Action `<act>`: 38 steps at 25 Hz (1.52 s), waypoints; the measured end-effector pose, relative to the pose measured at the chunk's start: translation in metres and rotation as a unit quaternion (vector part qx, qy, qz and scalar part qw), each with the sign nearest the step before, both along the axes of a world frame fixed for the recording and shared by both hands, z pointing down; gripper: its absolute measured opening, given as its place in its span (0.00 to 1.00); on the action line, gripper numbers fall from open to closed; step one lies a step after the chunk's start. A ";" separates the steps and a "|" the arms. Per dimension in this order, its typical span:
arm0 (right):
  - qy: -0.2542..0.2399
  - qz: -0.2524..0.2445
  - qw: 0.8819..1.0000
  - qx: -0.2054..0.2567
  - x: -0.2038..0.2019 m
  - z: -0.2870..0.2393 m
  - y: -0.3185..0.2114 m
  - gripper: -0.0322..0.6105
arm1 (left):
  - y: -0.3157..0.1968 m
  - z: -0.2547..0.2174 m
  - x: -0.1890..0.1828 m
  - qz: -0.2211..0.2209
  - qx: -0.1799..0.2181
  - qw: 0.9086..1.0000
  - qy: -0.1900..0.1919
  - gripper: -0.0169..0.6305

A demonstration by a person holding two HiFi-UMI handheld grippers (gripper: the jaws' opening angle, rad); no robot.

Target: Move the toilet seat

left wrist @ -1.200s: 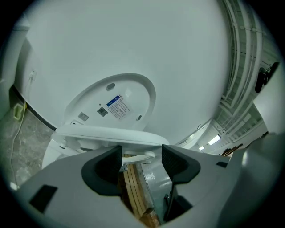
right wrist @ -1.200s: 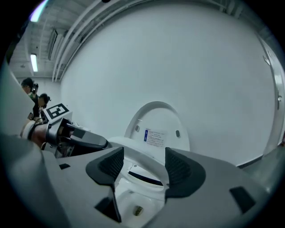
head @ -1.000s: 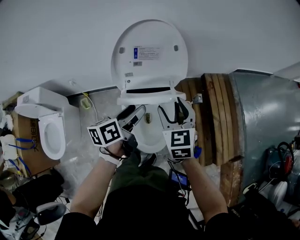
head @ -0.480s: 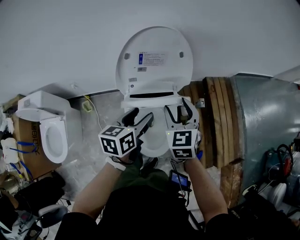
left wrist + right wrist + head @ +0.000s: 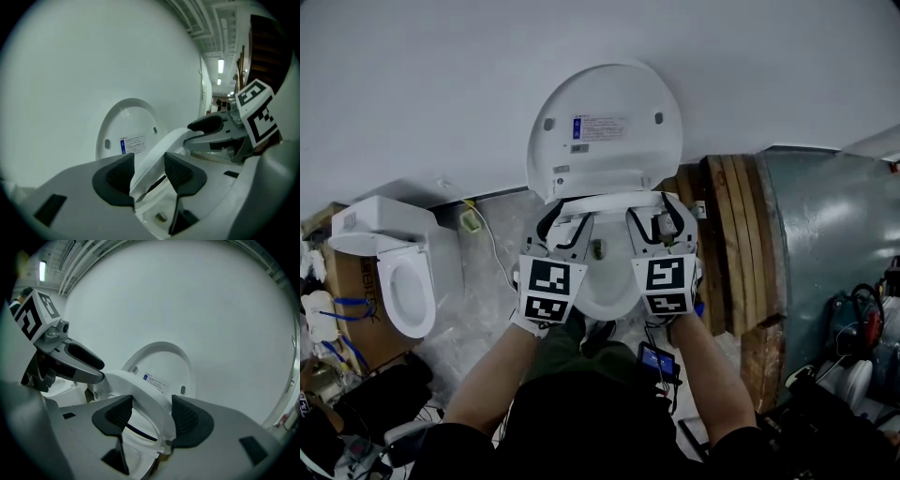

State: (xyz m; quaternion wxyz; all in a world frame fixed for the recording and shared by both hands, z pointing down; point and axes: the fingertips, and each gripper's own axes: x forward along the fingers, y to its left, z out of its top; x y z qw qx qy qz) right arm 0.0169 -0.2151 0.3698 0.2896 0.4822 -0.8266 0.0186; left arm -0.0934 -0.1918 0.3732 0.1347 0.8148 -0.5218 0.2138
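Observation:
The white toilet lid [image 5: 605, 131] stands up against the wall. Below it the toilet seat [image 5: 602, 201] hangs partly raised over the bowl [image 5: 605, 281]. My left gripper [image 5: 564, 225] is on the seat's left side. In the left gripper view the seat's rim [image 5: 154, 154] fills the gap between the dark pads; these jaws have just been closing onto it. My right gripper [image 5: 659, 217] is on the seat's right side. In the right gripper view the seat [image 5: 145, 399] sits between the pads, which have closed a little and press on it.
A second white toilet [image 5: 398, 272] stands on the floor at the left, against a cardboard box. Upright wooden planks [image 5: 731, 244] and a grey metal panel [image 5: 825, 244] stand close on the right. Cables and gear lie at both lower corners.
My left gripper has rolled from a tilted pose to upright, swung in to the seat's left side and closed on it. The right gripper has shifted slightly along the seat's right side.

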 end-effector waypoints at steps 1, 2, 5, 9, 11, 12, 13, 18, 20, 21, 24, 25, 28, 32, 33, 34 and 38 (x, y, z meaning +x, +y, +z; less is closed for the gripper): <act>0.001 0.001 1.000 0.000 -0.001 -0.001 -0.002 0.50 | -0.004 0.003 0.002 0.010 0.000 1.000 -0.015 0.35; 0.001 0.001 1.000 -0.001 -0.002 -0.001 -0.005 0.50 | -0.007 0.007 0.004 0.016 -0.002 1.000 -0.023 0.35; 0.000 0.003 1.000 0.000 -0.004 -0.004 -0.013 0.50 | -0.015 0.012 0.003 0.016 -0.008 1.000 -0.025 0.35; -0.003 0.003 1.000 0.001 -0.004 -0.006 -0.025 0.50 | -0.028 0.010 0.001 0.014 -0.013 1.000 -0.020 0.35; -0.005 0.005 1.000 0.003 -0.006 -0.008 -0.032 0.50 | -0.035 0.008 -0.002 0.017 -0.016 1.000 -0.019 0.35; -0.007 0.006 1.000 0.004 -0.007 -0.008 -0.035 0.50 | -0.039 0.007 -0.003 0.017 -0.016 1.000 -0.017 0.35; -0.008 0.007 1.000 0.005 -0.008 -0.009 -0.039 0.50 | -0.043 0.007 -0.004 0.016 -0.016 1.000 -0.015 0.35; -0.012 0.010 1.000 0.004 -0.011 -0.011 -0.059 0.50 | -0.062 0.005 -0.007 0.011 -0.016 1.000 -0.010 0.35; -0.014 0.009 1.000 0.003 -0.013 -0.012 -0.068 0.50 | -0.071 0.004 -0.009 0.012 -0.017 1.000 -0.006 0.35; -0.015 0.008 1.000 0.001 -0.014 -0.013 -0.072 0.50 | -0.075 0.004 -0.011 0.012 -0.019 1.000 -0.004 0.35; -0.017 0.007 1.000 -0.002 -0.018 -0.013 -0.085 0.50 | -0.088 0.003 -0.014 0.012 -0.023 1.000 -0.001 0.35; -0.018 0.008 1.000 -0.003 -0.018 -0.013 -0.089 0.50 | -0.092 0.004 -0.015 0.011 -0.024 1.000 0.000 0.35; -0.018 0.012 1.000 -0.003 -0.021 -0.014 -0.101 0.50 | -0.103 0.003 -0.017 0.008 -0.028 1.000 0.002 0.35; -0.017 0.015 1.000 -0.005 -0.023 -0.015 -0.115 0.50 | -0.118 0.004 -0.018 0.006 -0.034 0.999 -0.003 0.35; -0.017 0.015 1.000 -0.006 -0.024 -0.014 -0.119 0.50 | -0.121 0.005 -0.018 0.006 -0.035 0.999 -0.004 0.35; -0.017 0.015 1.000 -0.006 -0.025 -0.014 -0.123 0.50 | -0.125 0.005 -0.019 0.006 -0.035 0.999 -0.004 0.35; -0.014 0.016 1.000 -0.010 -0.029 -0.013 -0.138 0.49 | -0.140 0.010 -0.022 0.003 -0.041 0.999 0.001 0.35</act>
